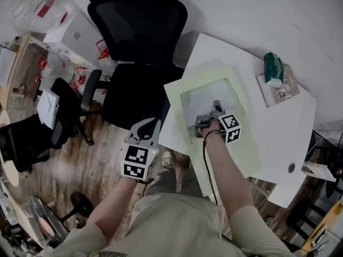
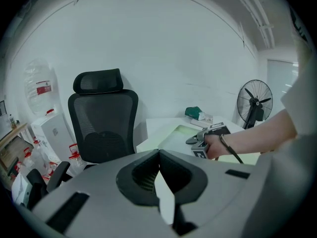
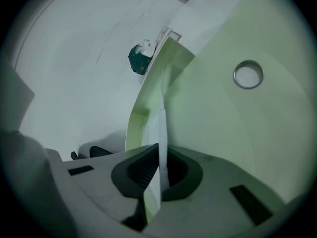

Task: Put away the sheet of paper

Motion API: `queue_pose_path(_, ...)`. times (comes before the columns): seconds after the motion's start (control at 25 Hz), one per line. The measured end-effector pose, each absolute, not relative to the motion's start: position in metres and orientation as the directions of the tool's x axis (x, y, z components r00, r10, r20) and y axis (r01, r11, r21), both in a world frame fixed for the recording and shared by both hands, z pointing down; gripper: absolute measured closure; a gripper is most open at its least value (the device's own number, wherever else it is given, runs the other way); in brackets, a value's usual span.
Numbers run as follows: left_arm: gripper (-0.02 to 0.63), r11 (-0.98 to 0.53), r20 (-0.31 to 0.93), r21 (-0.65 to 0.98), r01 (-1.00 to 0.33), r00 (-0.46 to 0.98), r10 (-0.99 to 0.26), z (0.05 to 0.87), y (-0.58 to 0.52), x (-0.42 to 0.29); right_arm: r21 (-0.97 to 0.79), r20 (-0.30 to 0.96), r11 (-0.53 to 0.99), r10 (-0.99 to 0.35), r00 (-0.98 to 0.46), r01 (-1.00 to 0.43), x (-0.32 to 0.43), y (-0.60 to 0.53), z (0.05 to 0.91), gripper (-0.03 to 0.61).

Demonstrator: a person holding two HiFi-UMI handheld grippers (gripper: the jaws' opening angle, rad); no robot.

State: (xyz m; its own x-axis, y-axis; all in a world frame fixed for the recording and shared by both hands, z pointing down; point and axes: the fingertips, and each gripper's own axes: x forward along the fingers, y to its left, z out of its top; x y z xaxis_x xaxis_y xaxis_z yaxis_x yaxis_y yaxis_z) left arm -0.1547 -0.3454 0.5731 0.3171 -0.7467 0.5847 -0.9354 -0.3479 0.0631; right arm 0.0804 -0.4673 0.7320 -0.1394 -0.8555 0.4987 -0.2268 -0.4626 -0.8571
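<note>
Pinches the sheet of paper (image 3: 162,118) edge-on in the right tool (image 3: 159,148), at the green folder (image 1: 185,90) on the desk (image 1: 284,116) — holds the left tool (image 2: 159,155) closed, empty, off aside. Best to slide it in flat — pinch firm, no creasing.

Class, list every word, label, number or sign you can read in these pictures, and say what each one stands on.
No text can be read anywhere.
Red label on the clear bag: too blurred.
Print on the booklet under the green packet: too small.
Left cube and right cube: square markers only, no words or numbers.
</note>
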Motion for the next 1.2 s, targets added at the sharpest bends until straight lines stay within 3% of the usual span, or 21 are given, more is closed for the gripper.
queue_pose_path(0.32,0.595,-0.370,0.580,0.077,-0.926,0.344,-0.738,0.569,-0.349,-0.155,-0.849,0.503,-0.448,-0.847,-0.170,-0.281,0.073,-0.474,0.732,0.548)
queue_pose_path(0.44,0.594,-0.378,0.579,0.079,-0.922,0.352,-0.736,0.567,-0.349,-0.158,-0.830,0.521,-0.430,-0.825,-0.220,-0.355,0.068,-0.472,0.727,0.430)
queue_pose_path(0.68,0.594,-0.393,0.549,0.088,-0.915,0.374,-0.747,0.551,-0.351,-0.156,-0.699,0.649,-0.368,-0.687,-0.328,-0.613,0.068,-0.450,0.720,0.309)
queue_pose_path(1.0,0.594,-0.401,0.524,0.096,-0.911,0.389,-0.758,0.535,-0.345,-0.158,-0.571,0.746,-0.045,-0.445,-0.495,-0.820,0.037,-0.420,0.714,0.200)
queue_pose_path(1.2,0.595,-0.412,0.526,0.097,-0.906,0.398,-0.752,0.533,-0.338,-0.157,-0.373,0.850,0.119,-0.353,-0.391,-0.920,0.050,-0.404,0.711,0.181)
